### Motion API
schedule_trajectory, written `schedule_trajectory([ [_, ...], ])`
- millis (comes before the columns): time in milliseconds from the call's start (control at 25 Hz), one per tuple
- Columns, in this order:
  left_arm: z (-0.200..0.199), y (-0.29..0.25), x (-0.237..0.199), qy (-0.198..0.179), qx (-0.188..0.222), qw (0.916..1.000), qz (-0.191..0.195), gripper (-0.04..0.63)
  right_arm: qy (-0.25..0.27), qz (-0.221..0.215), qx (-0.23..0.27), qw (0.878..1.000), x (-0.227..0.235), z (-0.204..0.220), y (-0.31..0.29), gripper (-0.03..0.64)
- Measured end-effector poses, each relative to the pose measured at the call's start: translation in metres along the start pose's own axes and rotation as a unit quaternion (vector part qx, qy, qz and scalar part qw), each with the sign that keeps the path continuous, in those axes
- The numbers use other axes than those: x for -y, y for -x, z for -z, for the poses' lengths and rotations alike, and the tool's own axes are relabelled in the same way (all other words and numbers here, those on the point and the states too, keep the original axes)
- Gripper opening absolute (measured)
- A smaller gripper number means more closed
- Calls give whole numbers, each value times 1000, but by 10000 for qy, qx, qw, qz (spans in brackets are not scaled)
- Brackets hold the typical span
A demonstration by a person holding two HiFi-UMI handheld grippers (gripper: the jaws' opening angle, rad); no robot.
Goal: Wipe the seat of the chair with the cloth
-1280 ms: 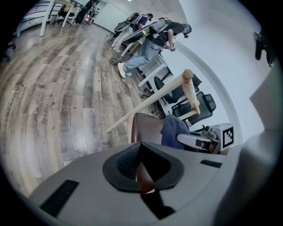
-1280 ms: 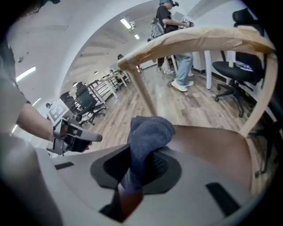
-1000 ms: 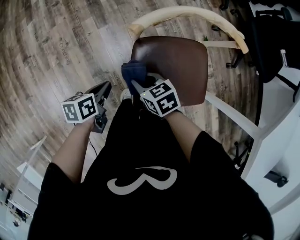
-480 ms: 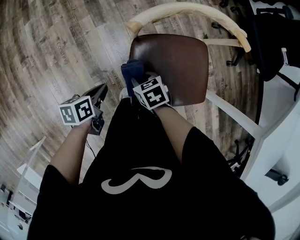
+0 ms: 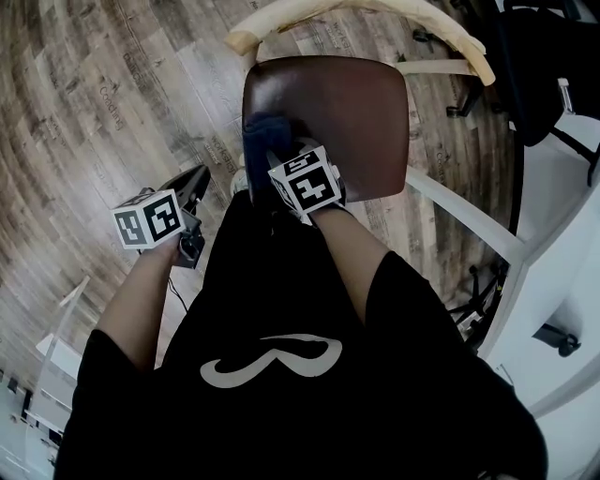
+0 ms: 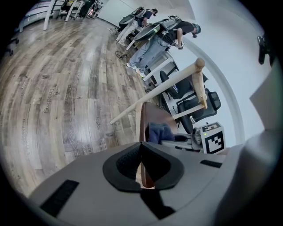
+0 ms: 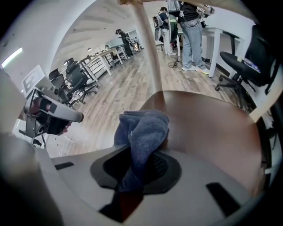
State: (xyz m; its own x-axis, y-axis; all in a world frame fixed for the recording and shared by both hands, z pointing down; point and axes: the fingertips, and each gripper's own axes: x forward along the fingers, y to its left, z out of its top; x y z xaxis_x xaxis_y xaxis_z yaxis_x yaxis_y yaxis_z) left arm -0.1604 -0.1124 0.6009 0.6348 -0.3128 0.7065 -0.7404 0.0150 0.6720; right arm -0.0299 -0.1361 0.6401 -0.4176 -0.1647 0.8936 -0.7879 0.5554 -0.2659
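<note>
My right tongs (image 7: 138, 170) are clamped on the cloth (image 7: 143, 128), which bunches up out of the jaws and rests on the near left corner of the seat (image 5: 347, 122), close to its left edge. From there the brown seat lies bare to the right and toward the back, as far as the pale curved back rail (image 5: 267, 26). My left tongs (image 6: 141, 163) hang off the chair over the wood floor (image 5: 112, 94), beside the seat's left edge. Their jaws are drawn together with only a sliver between them, and they hold nothing. That side is open floor. On the right it is tighter: a white desk (image 5: 562, 234) and a black office chair (image 5: 534, 75) stand near the seat. My own body covers the seat's front edge and all the chair legs. From above the cloth is a dark blue blur and the marker cube hides my right jaws. In the right gripper view the cloth covers the pads, so I cannot tell how much of it lies flat on the seat.
</note>
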Motion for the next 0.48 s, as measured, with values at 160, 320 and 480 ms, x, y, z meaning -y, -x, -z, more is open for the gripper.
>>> schedule_trajectory([
  [160, 5, -6, 4, -38, -71, 10000, 18, 14, -152, 189, -42, 9997, 23, 14, 12, 81],
  [320, 5, -10, 8, -90, -113, 9999, 69, 14, -311, 356, -69, 9989, 50, 30, 23, 81],
  [480, 7, -16, 11, -137, -147, 9998, 85, 14, -364, 605, -93, 9975, 80, 44, 38, 80],
])
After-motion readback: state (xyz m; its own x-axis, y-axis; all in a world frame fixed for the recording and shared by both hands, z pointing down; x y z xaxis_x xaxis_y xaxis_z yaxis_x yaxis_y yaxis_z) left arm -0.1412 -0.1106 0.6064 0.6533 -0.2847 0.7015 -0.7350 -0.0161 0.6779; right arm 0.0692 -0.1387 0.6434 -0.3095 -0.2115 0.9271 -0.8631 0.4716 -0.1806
